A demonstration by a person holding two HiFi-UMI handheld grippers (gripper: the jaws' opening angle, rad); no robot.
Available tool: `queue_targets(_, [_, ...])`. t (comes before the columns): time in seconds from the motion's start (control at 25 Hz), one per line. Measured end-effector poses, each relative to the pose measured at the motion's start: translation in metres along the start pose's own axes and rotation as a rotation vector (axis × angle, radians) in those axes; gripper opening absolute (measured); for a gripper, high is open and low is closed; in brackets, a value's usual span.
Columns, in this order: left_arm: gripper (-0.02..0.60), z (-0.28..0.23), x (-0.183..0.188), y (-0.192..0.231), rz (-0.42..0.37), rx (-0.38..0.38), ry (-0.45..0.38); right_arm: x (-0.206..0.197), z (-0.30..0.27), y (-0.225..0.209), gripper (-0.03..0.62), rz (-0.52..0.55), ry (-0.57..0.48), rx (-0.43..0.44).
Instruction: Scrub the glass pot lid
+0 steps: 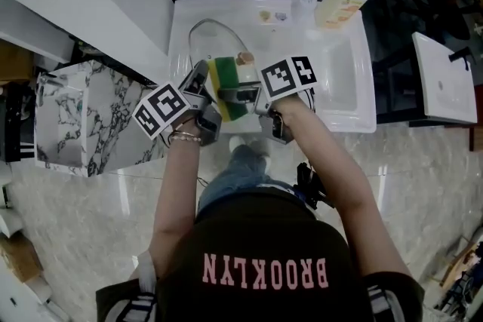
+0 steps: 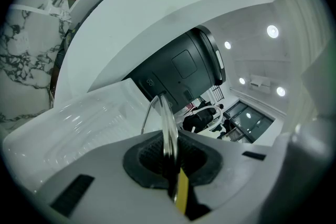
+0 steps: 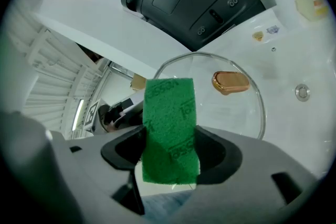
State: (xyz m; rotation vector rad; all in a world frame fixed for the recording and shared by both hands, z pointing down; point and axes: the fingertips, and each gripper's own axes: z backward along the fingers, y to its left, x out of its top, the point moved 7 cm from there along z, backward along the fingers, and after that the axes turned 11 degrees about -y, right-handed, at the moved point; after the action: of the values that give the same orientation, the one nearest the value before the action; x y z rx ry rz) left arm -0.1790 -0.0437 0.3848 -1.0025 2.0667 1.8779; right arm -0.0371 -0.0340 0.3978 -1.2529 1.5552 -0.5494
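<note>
Glass pot lid point(image 3: 223, 110) gripped by left gripper point(image 2: 169, 165), one green sponge point(image 3: 169, 123) gripped by right gripper point(image 3: 170, 153)

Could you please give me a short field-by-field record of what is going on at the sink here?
place: white sink, soap bottle at its back edge
glass lid: held over the sink, brown knob
left gripper: jaws shut on the lid's rim
right gripper: jaws shut on a green sponge
sponge against lid: cannot tell

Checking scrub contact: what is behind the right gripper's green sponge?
The round glass pot lid with its bronze knob, over the white sink. The green sponge hides its left part.
</note>
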Motion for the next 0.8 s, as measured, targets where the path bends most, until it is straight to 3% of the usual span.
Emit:
queue_targets(0.32, [0.021,0.002,0.000,0.003,0.021,0.010,0.015,-0.005,-0.001,-0.014,0.282,0.125,0.125,-0.055])
queue_targets(0.8, [0.021,0.005,0.007,0.017,0.117,0.017,0.037,-0.017,0.009,-0.071,0.282,0.006,0.179,-0.027])
